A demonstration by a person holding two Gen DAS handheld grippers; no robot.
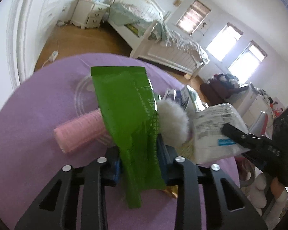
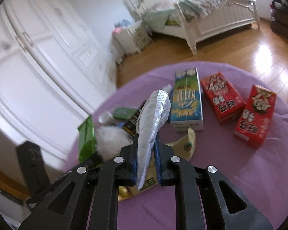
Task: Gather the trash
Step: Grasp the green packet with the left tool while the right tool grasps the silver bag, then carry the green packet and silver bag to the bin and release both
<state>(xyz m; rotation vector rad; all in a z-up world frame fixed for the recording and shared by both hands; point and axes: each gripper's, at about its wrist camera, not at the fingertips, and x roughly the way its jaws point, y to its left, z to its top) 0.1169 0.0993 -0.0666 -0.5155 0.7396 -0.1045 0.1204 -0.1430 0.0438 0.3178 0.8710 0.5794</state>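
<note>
The left tongs [image 1: 142,163] pinch a green wrapper [image 1: 124,103] low on its length, so most of it stands up and leans toward eleven o'clock over the purple worktop [image 1: 28,115]; the right tongs [image 2: 146,164] are pressed onto a silver foil packet [image 2: 153,118] in the same way, gripping its lower part while the rest rises toward twelve o'clock. Both pieces of trash are thin and slick, so I judge the chief risk is a slide: a quick swing or a tilt of the wrist could let the sheet slip out and drop back among the clutter. The two tongs also work close together. In the left view the right tongs sit at three o'clock, just beside a white fluffy ball [image 1: 172,122] and near a pink hair roller [image 1: 78,132] at nine o'clock, and a careless lift could drag these non-trash things along or knock them off the edge. In the right view a yellow wrapper [image 2: 184,145] lies just under the packet, and the milk carton [image 2: 186,99] and two red boxes [image 2: 220,97] toward one o'clock could be toppled by a wide sweep. No bin shows in either view, so the carry may be long.
</note>
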